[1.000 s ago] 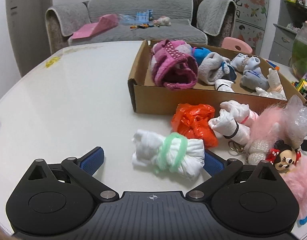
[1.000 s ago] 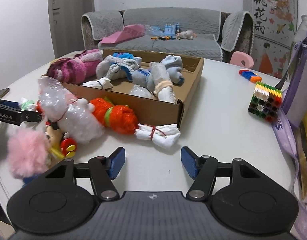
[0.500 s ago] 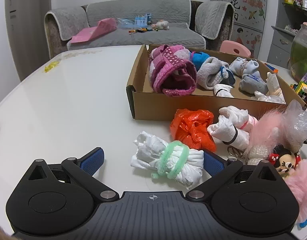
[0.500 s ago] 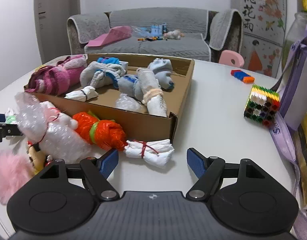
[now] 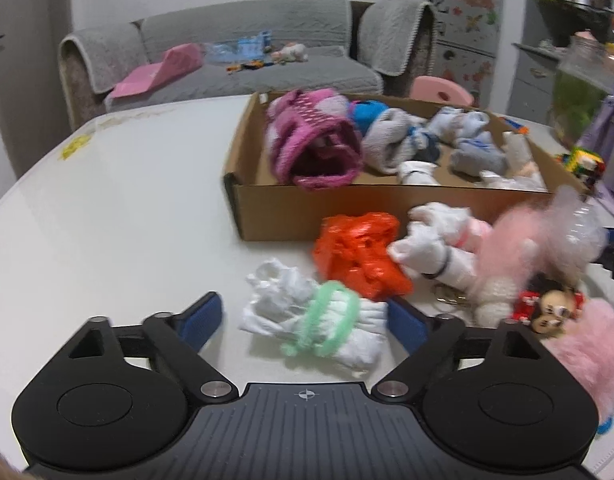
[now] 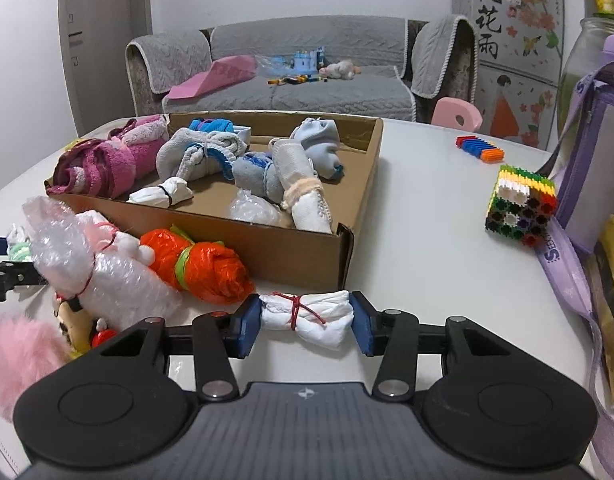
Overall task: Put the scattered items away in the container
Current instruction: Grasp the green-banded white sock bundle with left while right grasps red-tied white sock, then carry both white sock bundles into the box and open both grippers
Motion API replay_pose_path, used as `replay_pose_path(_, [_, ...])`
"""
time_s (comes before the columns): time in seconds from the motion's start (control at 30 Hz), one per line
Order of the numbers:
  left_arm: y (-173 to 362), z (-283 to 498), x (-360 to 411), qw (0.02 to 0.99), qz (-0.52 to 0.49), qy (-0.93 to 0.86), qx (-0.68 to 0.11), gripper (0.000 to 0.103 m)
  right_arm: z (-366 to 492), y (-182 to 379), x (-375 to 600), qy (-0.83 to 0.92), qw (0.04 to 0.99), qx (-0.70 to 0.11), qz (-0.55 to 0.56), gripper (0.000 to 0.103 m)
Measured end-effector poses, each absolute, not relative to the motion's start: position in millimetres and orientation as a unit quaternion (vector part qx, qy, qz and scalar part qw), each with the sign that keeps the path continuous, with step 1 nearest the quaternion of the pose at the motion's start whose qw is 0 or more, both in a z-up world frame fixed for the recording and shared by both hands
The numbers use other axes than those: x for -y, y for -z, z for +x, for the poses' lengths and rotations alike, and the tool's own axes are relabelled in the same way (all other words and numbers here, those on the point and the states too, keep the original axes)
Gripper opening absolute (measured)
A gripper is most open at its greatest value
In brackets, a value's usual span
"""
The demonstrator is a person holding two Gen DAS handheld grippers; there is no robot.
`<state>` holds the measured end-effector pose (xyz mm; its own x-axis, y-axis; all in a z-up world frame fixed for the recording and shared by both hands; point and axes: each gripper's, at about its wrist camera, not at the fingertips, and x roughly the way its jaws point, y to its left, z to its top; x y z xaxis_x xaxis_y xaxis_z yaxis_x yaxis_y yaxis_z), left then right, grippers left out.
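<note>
Both hands were mid-grab, jaws closing. Right gripper [image 6: 305, 322] had its blue pads against both ends of the white bag bundle tied with red string [image 6: 307, 320], which lay on the table [image 6: 427, 208] just in front of the cardboard box [image 6: 307, 248]. Left gripper [image 5: 303, 320] straddled the white bag bundle with the green band [image 5: 319, 326]: right pad touching or nearly so, left pad clear. This bundle sat near the orange bag bundle [image 5: 359, 260], short of the box. Both looked like light, soft, crinkly plastic that would squash and slip. Best hold was probably across the tied middle, where it's densest.
</note>
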<state>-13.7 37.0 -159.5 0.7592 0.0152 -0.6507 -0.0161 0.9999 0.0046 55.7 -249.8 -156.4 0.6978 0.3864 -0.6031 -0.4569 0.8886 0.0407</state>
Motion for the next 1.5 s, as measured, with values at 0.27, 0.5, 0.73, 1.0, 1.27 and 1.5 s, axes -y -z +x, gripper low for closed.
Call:
replay_pose_path(0.27, [159.5, -16.4, -34.3, 0.940, 0.004, 0.006, -0.342, 0.074, 56.2, 155.4, 256.5, -0.231, 0.920, -0.311, -0.056, 0.043])
replay_pose_path(0.5, [157.3, -18.4, -33.7, 0.939, 0.006, 0.007, -0.343, 0.069, 53.8, 150.7, 258.4, -0.239, 0.921, -0.304, -0.052, 0.043])
replay_pose_path(0.73, [151.2, -30.8, -32.1, 0.938, 0.025, -0.010, -0.346, 0.067, 51.2, 141.6, 266.4, -0.247, 0.923, -0.291, -0.042, 0.043])
replay_pose_path(1.0, [114.2, -60.2, -36.9, 0.946, 0.017, -0.014, -0.323, 0.067, 46.7, 124.2, 278.9, -0.254, 0.929, -0.267, -0.028, 0.043])
replay_pose_path(1.27, [73.4, -69.1, -34.0, 0.955, 0.019, -0.012, -0.296, 0.067, 46.9, 108.4, 290.6, -0.259, 0.935, -0.243, -0.006, 0.043])
replay_pose_path(1.5, [50.7, -64.8, -28.7, 0.961, 0.018, -0.006, -0.276, 0.067, 47.2, 100.3, 302.5, -0.254, 0.940, -0.228, 0.010, 0.043])
